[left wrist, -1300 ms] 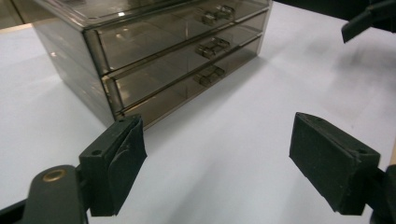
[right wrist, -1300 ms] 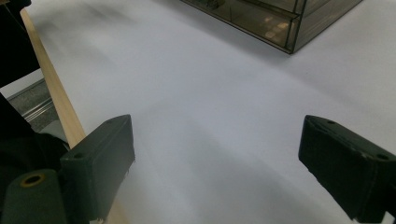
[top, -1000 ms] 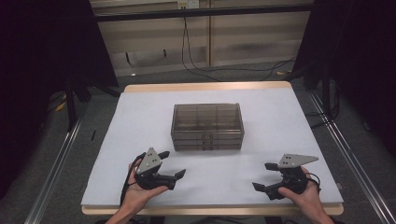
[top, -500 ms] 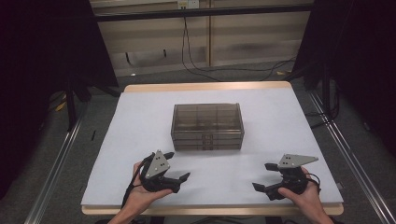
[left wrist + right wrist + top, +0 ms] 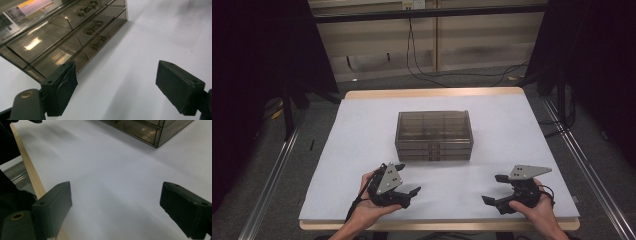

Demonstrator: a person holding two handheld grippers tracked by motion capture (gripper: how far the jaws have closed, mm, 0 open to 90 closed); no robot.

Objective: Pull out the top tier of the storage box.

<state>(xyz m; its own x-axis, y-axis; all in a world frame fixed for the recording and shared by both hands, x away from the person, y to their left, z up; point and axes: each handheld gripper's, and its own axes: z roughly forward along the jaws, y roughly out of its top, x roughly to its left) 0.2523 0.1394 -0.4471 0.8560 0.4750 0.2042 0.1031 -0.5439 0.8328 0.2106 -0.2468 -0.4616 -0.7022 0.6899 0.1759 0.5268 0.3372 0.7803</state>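
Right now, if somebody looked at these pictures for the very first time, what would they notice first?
Most likely the see-through brown drawer box, sitting alone in the middle of the white table; the left gripper view shows three drawers with little handles. Next come the two black tools near the front edge: the left hand-held gripper and the right hand-held gripper, both open, holding nothing, and apart from the box.

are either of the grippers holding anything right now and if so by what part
Nothing is held. The left gripper and the right gripper are both open over the white table, apart from the drawer box.
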